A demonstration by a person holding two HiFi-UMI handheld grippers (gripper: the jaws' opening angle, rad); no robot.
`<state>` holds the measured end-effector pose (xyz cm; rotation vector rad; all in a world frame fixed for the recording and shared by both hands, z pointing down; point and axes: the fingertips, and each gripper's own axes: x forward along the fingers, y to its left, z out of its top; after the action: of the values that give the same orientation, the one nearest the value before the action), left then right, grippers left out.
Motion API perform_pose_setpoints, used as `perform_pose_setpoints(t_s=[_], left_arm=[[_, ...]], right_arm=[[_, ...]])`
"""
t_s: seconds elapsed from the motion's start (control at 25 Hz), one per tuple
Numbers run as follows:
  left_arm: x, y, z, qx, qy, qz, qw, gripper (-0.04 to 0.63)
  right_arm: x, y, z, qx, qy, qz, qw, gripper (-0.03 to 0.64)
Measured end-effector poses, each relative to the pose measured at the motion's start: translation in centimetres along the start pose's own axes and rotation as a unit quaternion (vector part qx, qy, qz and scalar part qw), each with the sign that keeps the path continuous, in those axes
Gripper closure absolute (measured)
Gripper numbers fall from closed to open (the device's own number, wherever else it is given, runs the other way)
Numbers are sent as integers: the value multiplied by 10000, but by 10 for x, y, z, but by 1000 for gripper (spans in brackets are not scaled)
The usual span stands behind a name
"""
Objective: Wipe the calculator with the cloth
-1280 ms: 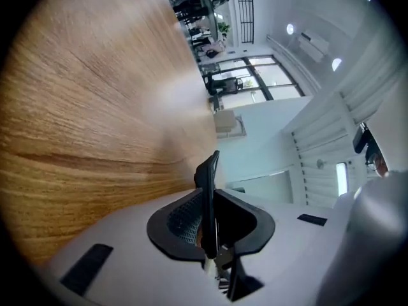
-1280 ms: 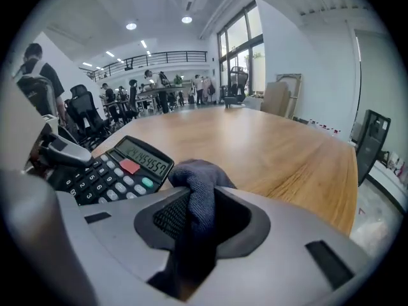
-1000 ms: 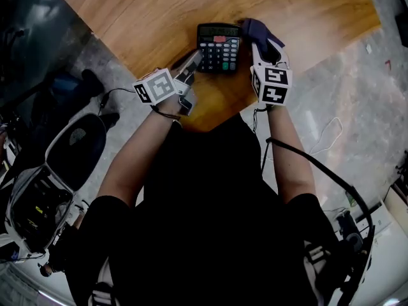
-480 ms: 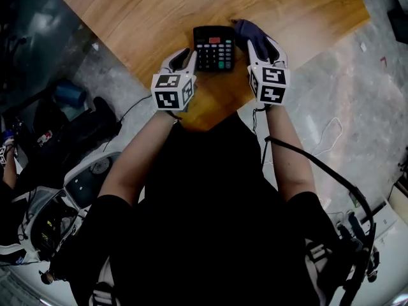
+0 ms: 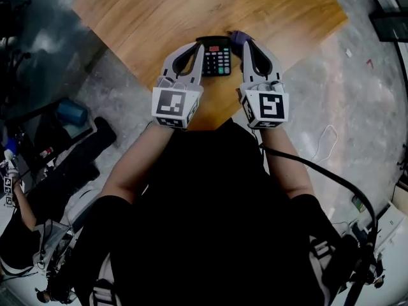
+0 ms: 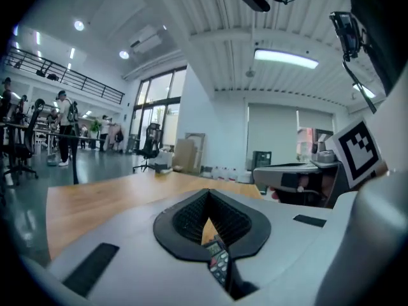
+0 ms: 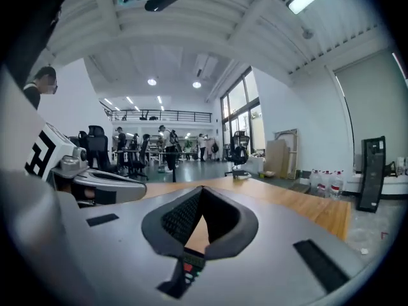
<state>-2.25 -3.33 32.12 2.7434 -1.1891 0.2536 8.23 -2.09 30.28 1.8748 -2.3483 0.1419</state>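
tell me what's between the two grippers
The calculator, lying on the table below, shows between the left gripper and right gripper in the head view; the cloth peeks beside the right one.

The calculator (image 5: 217,60) is black with a red patch. The cloth (image 5: 237,38) is dark purple. The table (image 5: 159,11) shows brown wood grain. The left gripper (image 5: 199,45) and the right gripper (image 5: 245,43) are light grey, with black-and-white square markers.

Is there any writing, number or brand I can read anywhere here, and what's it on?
No text here is readable.
On the calculator: key labels too small to read.
Cubes on the left gripper and right gripper: black-and-white square patterns, not words.
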Motion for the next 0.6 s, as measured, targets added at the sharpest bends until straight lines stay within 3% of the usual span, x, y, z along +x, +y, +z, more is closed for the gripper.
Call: perform_pose_setpoints(t_s=[0.2, 0.6], left_arm=[[-18, -6, 31, -58, -357, 52, 9993, 589], [-25, -20, 37, -65, -365, 23, 9993, 589]], right_arm=[[-16, 41, 26, 174, -292, 282, 9990, 603], [-22, 59, 40, 30, -272, 533, 9982, 603]])
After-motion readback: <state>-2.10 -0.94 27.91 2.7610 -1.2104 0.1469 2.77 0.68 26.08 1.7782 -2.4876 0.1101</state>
